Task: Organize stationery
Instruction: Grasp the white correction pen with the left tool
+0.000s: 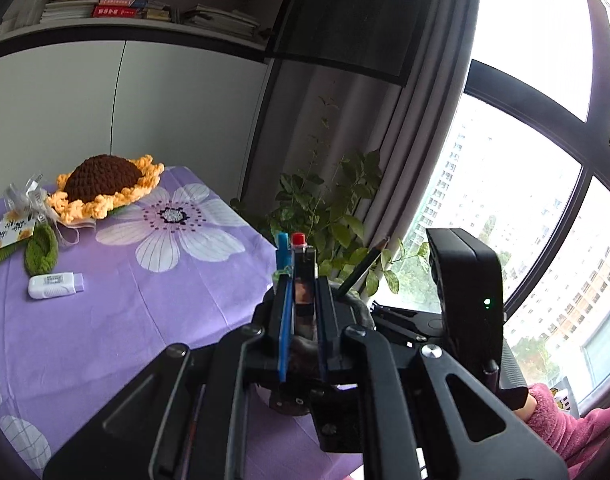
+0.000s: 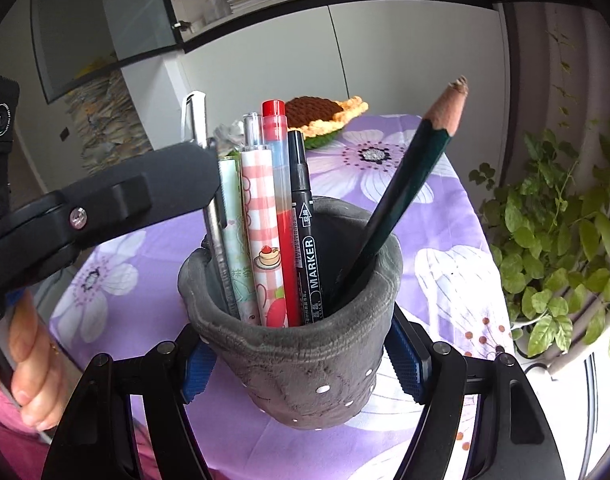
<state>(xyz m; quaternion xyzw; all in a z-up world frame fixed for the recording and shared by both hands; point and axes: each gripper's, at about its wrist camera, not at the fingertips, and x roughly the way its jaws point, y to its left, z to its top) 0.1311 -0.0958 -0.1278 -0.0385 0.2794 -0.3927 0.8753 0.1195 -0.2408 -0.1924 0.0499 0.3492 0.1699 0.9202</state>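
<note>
Right wrist: right gripper (image 2: 301,364) clamped around grey pen cup (image 2: 305,360); left gripper (image 2: 209,168) pinching a silver pen (image 2: 215,224) (inside cup).

White cabinet doors (image 1: 117,108) fill the left, under a bookshelf (image 1: 145,8) at upper left. A bright window (image 1: 525,200) with a grey curtain (image 1: 421,120) curves down the right.

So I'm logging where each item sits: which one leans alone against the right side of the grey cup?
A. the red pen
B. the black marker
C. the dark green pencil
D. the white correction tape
C: the pencil slants to the right rim of the cup, apart from the marker and the red pen bunched upright at the left.
</note>
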